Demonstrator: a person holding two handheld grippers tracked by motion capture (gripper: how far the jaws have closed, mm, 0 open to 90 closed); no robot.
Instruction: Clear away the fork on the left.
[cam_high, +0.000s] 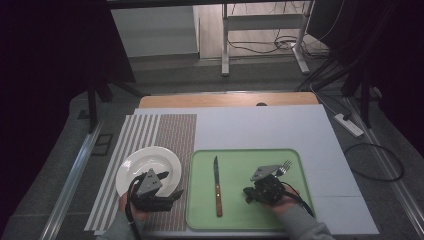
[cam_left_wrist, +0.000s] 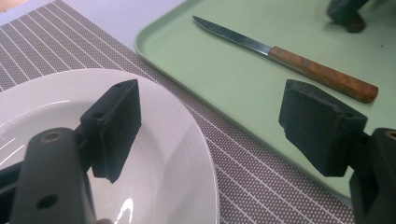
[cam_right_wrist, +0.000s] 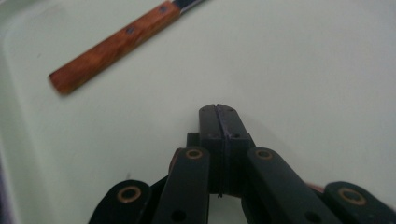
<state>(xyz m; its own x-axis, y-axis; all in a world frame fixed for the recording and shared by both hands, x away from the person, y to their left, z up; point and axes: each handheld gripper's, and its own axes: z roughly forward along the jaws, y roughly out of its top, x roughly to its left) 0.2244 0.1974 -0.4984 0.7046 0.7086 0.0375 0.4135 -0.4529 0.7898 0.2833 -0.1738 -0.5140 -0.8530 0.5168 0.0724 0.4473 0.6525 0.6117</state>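
- The table (cam_high: 260, 127) carried a place setting in the making. I judged the layout to be a sorting job, with cutlery staged on one side and the setting on the other.
- The striped mat (cam_high: 172, 132) lay flat at the left, marking where the setting belonged.
- The green tray (cam_high: 240, 160) sat just beside the mat, touching its right edge. It served as the holding area for the cutlery.
- The white plate (cam_high: 145, 160) rested on the mat, upright and empty, near the tray's left rim.
- The knife (cam_high: 217, 187) lay flat on the tray, blade away from me and wooden handle toward me. I judged that handle to be the easy place to grip.
- The fork (cam_high: 285, 166) lay on the tray toward its right side, just behind my right claw. I could not tell whether the two touched.
- My left claw (cam_high: 172, 195) hung low over the near right edge of the plate. Its pads stood wide apart, one above the plate and one above the mat, with nothing gripped.
- My right claw (cam_high: 248, 194) sat low over the tray, pointing left toward the knife handle but apart from it. Its pads (cam_right_wrist: 229, 123) were pressed together with nothing seen between them, so I judged it would have to open before any pickup.
- Both forearms entered from the near edge, wrists low and turned inward.
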